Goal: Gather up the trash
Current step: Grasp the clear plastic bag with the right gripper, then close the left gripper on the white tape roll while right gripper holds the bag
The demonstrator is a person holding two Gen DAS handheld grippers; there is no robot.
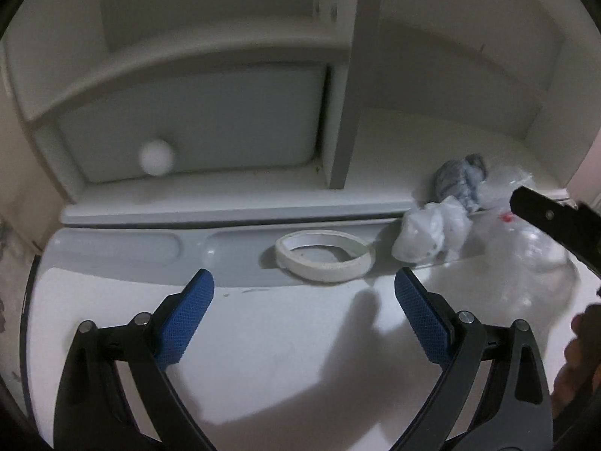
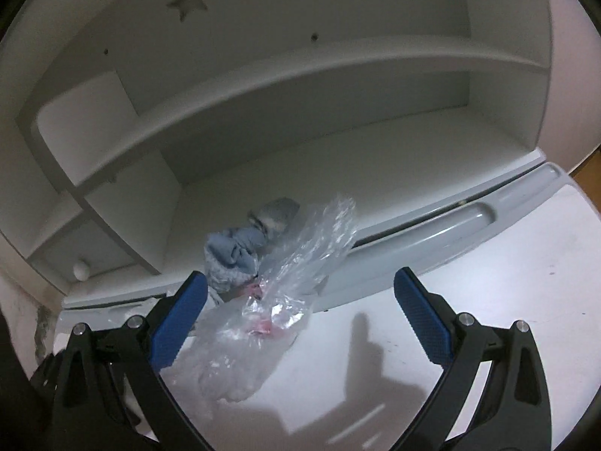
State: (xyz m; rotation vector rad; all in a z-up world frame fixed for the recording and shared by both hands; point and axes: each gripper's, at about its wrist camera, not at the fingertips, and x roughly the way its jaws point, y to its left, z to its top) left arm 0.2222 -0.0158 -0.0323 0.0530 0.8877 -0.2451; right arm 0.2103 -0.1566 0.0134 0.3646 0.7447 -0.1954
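Observation:
My left gripper (image 1: 304, 285) is open and empty above the white desk (image 1: 263, 338), just short of a roll of white tape (image 1: 325, 255) lying in the grey groove. Right of the tape lie a crumpled white wrapper (image 1: 432, 233), a blue-grey crumpled cloth (image 1: 460, 182) and a clear plastic bag (image 1: 533, 248). My right gripper (image 2: 300, 285) is open, with the clear plastic bag (image 2: 263, 312) lying between its fingers, nearer the left finger (image 2: 176, 319). The blue-grey cloth (image 2: 240, 248) lies just behind the bag. Part of the right gripper shows at the right edge of the left wrist view (image 1: 556, 221).
A white shelf unit (image 1: 338, 120) with compartments stands at the back of the desk. A drawer with a round white knob (image 1: 156, 158) sits at its lower left. A grey pencil groove (image 2: 450, 233) runs along the desk's back edge. A person's hand (image 1: 578, 360) shows at the right.

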